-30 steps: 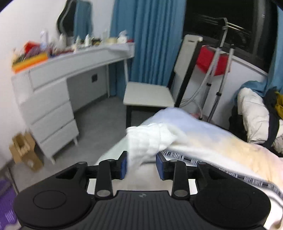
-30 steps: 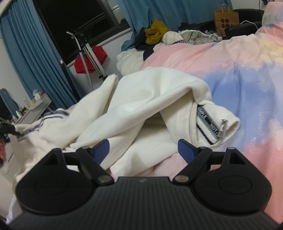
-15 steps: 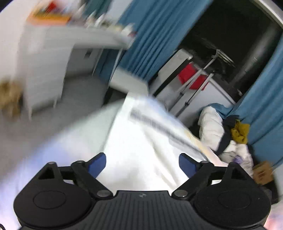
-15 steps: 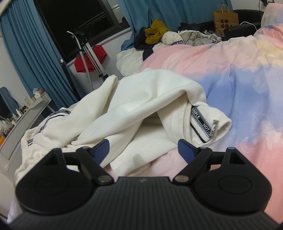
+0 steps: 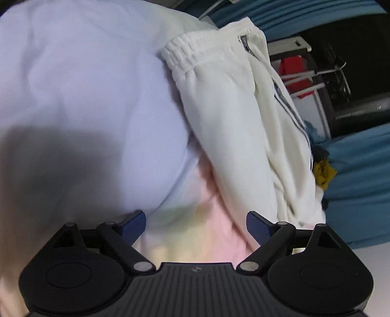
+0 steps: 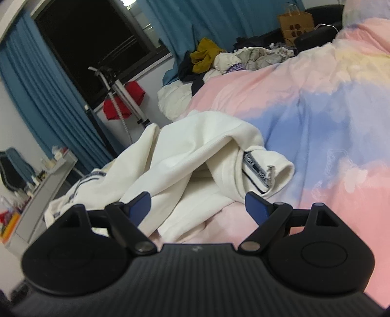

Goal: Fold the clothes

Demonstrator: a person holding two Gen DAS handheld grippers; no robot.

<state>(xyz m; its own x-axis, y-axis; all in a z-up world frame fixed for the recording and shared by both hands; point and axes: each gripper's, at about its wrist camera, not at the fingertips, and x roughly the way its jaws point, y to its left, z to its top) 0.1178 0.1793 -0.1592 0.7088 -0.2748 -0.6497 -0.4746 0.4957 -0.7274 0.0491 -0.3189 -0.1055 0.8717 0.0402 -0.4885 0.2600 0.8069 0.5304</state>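
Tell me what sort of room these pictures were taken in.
Most likely a bedroom: a bed under a pastel duvet, a grey dressing table crowded with bottles, and a heap of clothes by the curtained window.

I see white trousers of soft matt ribbed-knit cloth with a gathered elastic cuff, woven printed tape down my view of the seam, smooth matt pastel cotton duvet, my grippers' matt black ribbed plastic, blue rubbery pads, brown paper bag
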